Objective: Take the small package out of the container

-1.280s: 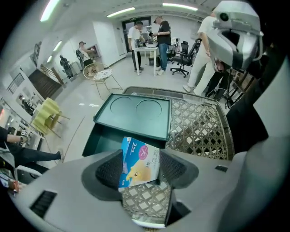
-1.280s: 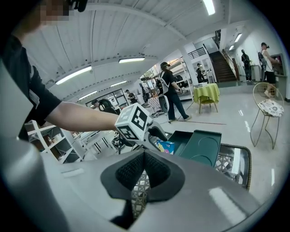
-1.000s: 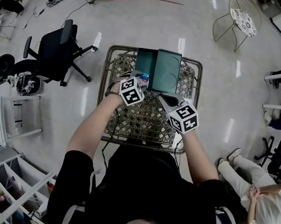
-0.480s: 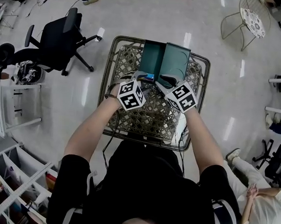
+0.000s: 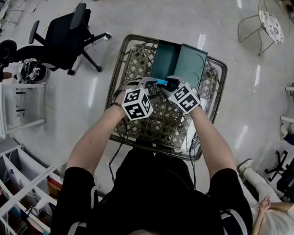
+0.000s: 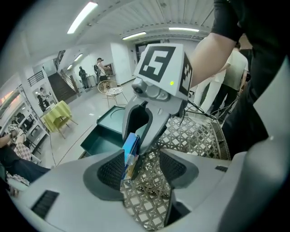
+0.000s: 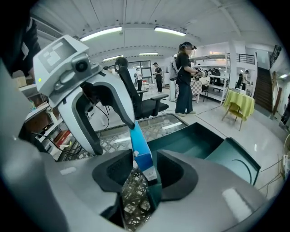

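- The left tool [image 6: 141,156] has its jaws apart, wider than the package [image 6: 130,149]. The thin blue package stands edge-on against one pad, and the lattice of the tabletop [image 5: 156,120] shows in the gap between it and the other pad.
- The right tool [image 7: 144,158] meets the left one tip to tip. Its jaws have just been opening and stand wide. The package's other end sits between them and fills most of the gap.
- I cannot tell whether the right tool's pads press on the package, nor which tool bears its weight.
- The package is in the air above the tabletop, bridging the two tools. It is out of the open teal container [image 5: 164,59] and just beside its near edge.
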Tool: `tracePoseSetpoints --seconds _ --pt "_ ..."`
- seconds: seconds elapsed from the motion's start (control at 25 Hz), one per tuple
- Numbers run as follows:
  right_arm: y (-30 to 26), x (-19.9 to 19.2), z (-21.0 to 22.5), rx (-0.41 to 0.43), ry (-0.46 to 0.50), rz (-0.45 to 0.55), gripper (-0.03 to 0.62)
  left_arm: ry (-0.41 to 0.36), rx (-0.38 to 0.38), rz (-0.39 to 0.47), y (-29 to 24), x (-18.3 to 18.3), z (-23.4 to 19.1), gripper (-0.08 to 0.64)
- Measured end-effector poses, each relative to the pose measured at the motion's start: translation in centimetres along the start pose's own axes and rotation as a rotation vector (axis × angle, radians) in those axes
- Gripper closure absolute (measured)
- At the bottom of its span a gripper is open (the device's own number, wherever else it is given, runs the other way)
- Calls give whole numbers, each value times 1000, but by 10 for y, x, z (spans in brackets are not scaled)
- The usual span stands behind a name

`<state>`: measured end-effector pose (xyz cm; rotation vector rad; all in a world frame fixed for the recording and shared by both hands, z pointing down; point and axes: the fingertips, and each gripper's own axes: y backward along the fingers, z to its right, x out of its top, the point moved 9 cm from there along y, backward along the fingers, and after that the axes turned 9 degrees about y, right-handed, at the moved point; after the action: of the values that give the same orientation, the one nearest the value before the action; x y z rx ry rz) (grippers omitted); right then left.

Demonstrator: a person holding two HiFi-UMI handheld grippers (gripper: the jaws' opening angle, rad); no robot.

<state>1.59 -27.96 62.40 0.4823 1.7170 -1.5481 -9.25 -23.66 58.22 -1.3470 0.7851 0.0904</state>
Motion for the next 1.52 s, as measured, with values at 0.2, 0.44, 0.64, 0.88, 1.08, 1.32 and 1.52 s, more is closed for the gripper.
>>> tracePoseSetpoints --seconds 0.2,0.44,0.64,0.88,1.08,1.32,1.52 --pt "-19 -4 2 -8 14 -6 420 55 16 53 11 -11 -5 318" --pt "-19 6 0 -39 29 -33 466 116 43 111 38 -20 -8 361" --pt "8 19 2 -64 32 -39 497 163 56 169 63 -20 -6 397" --pt "50 36 1 -136 26 1 499 195 58 275 87 -8 -8 420" --pt "95 48 -9 -204 7 50 500 244 47 372 113 4 -12 460" --pt "160 58 -26 -308 -39 135 500 188 8 360 137 10 -7 482" --pt "223 60 -52 -379 -78 227 500 191 54 397 164 18 0 491"
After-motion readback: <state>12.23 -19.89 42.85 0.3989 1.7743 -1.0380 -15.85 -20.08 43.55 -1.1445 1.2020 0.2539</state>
